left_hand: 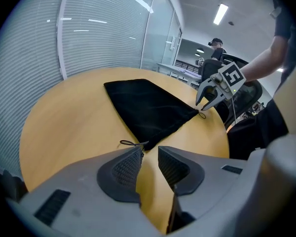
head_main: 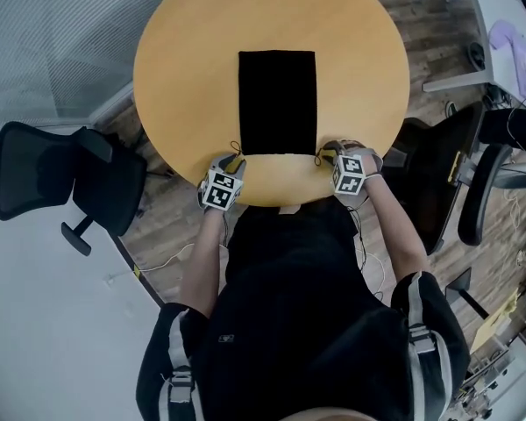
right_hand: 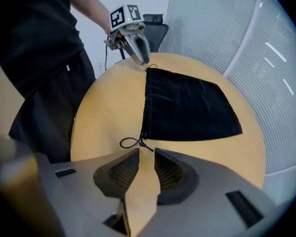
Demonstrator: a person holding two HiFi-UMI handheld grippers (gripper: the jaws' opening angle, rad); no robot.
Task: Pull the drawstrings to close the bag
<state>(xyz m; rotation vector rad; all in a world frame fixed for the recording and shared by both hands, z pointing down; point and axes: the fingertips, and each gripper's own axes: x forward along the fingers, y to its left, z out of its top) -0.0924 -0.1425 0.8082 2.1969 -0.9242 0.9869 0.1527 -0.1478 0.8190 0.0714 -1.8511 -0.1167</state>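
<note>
The round table (head_main: 184,68) carried a flat black bag (head_main: 277,103), mouth at its near edge. The left gripper (left_hand: 149,149) and right gripper (right_hand: 146,151) gaped empty, a drawstring loop (right_hand: 129,142) just past each one's tips. From overhead, marker cubes (head_main: 221,189) hid most of the jaws.

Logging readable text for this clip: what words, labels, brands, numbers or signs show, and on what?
No words or numbers can be read in any view.
Marker cubes on the left gripper and right gripper: black-and-white square patterns only, no letters.
Black drawstring bag: plain, no label showing.
Small pale mark on the person's dark clothing: too small to read.
</note>
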